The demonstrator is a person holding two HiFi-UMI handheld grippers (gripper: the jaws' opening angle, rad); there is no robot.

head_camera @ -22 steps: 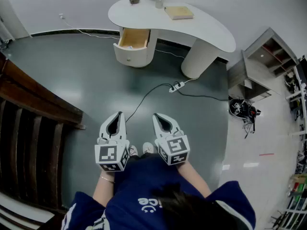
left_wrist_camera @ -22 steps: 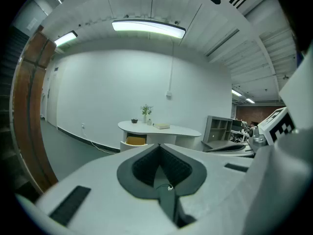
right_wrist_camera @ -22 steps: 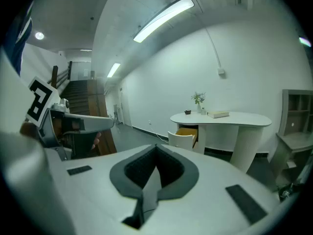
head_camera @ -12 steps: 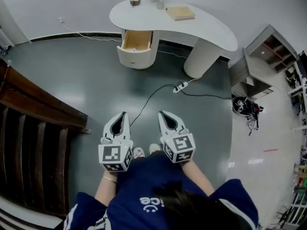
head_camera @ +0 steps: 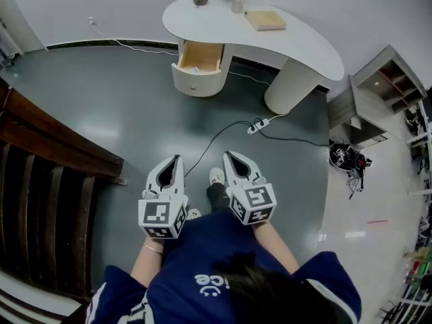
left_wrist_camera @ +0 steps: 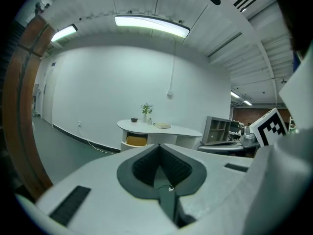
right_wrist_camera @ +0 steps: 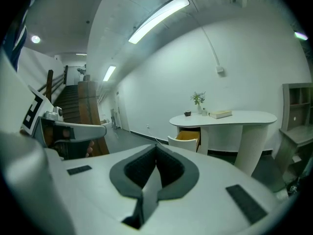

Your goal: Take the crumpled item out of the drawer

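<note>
— White left gripper [head_camera: 177,159], how is it?
— Jaws pressed together, empty. Ahead, well apart, the drawer [head_camera: 200,57] hangs open under the desk [head_camera: 229,25]; the crumpled item can't be made out. The right gripper [head_camera: 228,155] is likewise closed, empty.

The person wears a navy shirt [head_camera: 202,248] with white lettering and a thin bracelet [head_camera: 152,250]. The left gripper [head_camera: 177,158] and right gripper [head_camera: 227,154] are white with black-patterned cubes.
</note>
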